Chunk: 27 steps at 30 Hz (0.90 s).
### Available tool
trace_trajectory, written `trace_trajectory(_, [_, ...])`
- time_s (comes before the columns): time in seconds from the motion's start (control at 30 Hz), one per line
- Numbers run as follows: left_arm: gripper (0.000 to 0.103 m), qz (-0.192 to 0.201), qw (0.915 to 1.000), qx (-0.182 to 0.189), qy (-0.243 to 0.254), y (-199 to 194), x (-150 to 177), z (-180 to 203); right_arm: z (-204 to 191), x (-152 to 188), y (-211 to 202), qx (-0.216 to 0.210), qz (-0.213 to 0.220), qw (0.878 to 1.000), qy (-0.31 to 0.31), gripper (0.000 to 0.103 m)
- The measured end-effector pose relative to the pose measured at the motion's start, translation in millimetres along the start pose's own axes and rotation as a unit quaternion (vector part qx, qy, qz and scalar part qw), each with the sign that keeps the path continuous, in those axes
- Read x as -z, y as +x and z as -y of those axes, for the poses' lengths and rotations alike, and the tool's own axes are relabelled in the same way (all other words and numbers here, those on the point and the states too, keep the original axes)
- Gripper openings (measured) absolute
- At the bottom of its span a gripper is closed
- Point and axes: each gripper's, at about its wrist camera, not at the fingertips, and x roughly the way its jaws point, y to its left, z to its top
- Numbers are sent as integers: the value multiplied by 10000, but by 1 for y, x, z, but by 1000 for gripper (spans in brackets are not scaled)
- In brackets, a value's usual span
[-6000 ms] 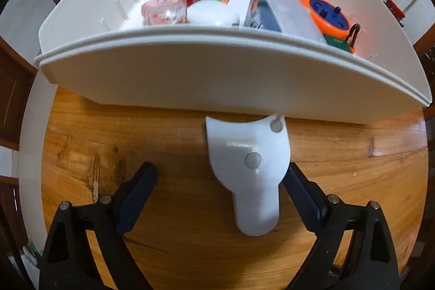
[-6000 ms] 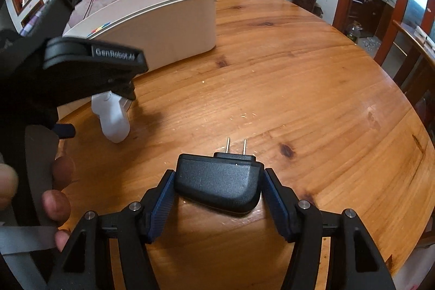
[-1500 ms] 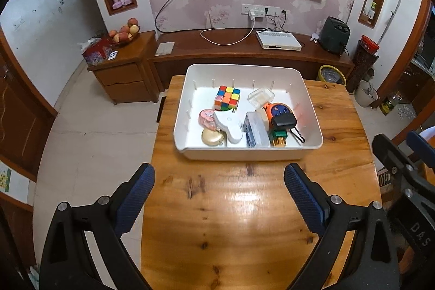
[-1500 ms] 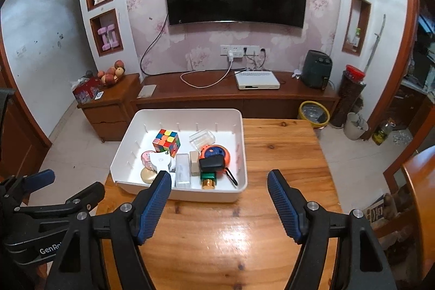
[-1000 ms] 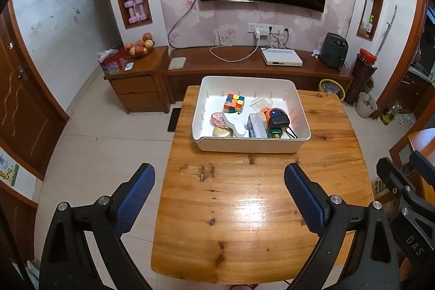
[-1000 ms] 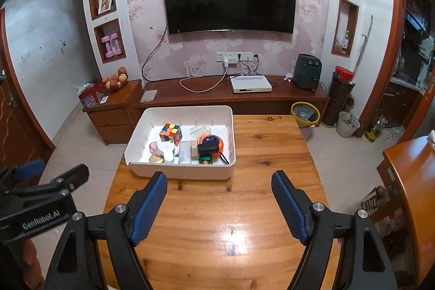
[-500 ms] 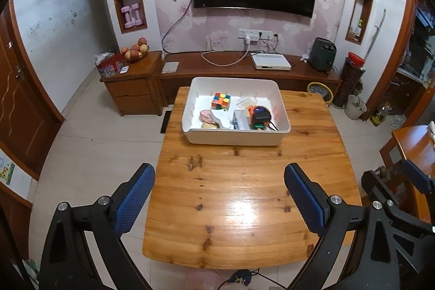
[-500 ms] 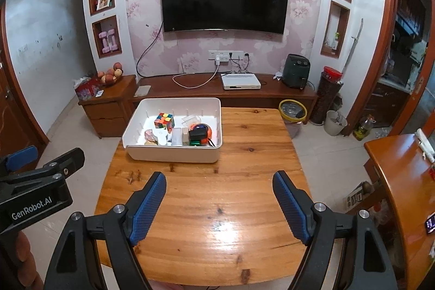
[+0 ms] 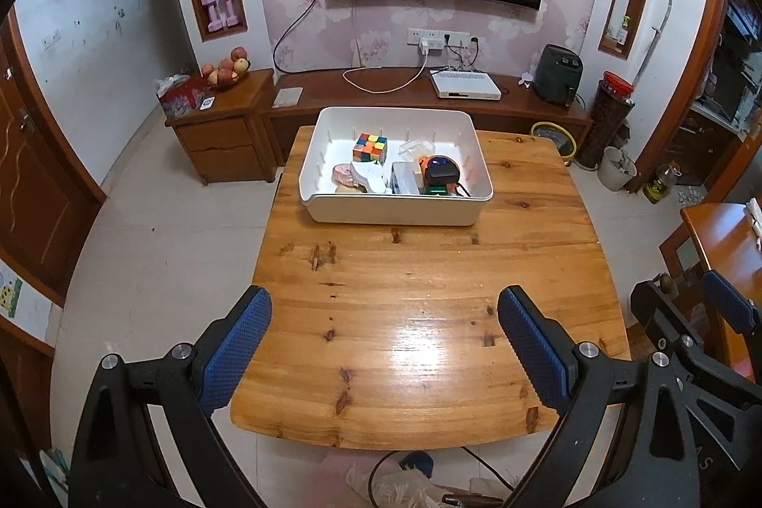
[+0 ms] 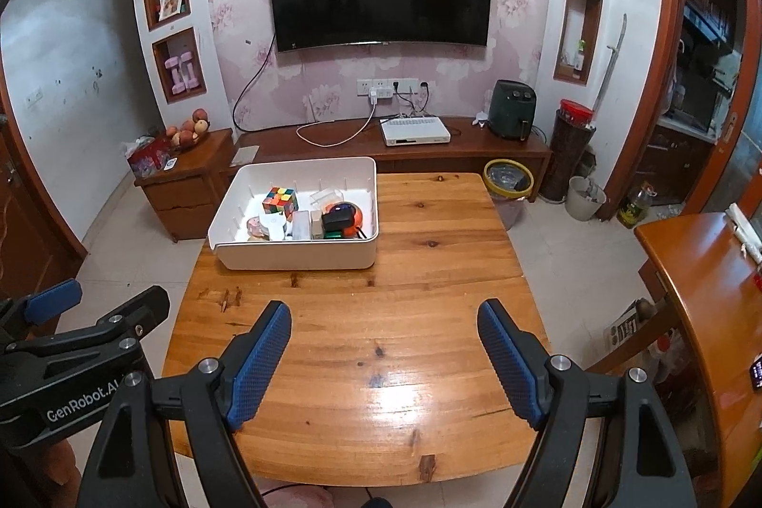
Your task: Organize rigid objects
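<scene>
1. White bin (image 9: 395,215) at far end of wooden table (image 9: 419,317), left of centre in the right-wrist view. Holds everything visible: colour cube (image 9: 370,147) at far side, black adapter (image 9: 442,174) on top of an orange item (image 10: 355,215) at right, white flat piece (image 9: 369,178) and pink round item (image 9: 342,173) at near left, a clear box (image 9: 413,148) behind.
2. Nothing loose on the tabletop outside the bin; near half bare.
3. Left gripper (image 9: 386,353): jaws apart, nothing between the pads, hanging over near table edge, well apart from bin.
4. Right gripper (image 10: 383,355): same, jaws wide, empty, above near half of table. Left gripper also seen at lower left in that view.
5. Step read: sorting looks finished, all items binned, both tools clear of the work. Likely end of task or a final check.
6. Next move, if any: only tidying inside the bin, e.g. adapter sitting stacked on the orange item. Would call for a long reach to the far end and a downward approach between bin walls, avoiding the divider pegs along them.
7. Otherwise: no grasp needed.
</scene>
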Motion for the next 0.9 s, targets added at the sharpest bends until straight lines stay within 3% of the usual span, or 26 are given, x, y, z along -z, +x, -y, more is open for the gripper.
trace_trajectory(0.9, [97,-387,9991,-179,-84,24,7,5,2,5,22,-61,-296,9994,-162,81])
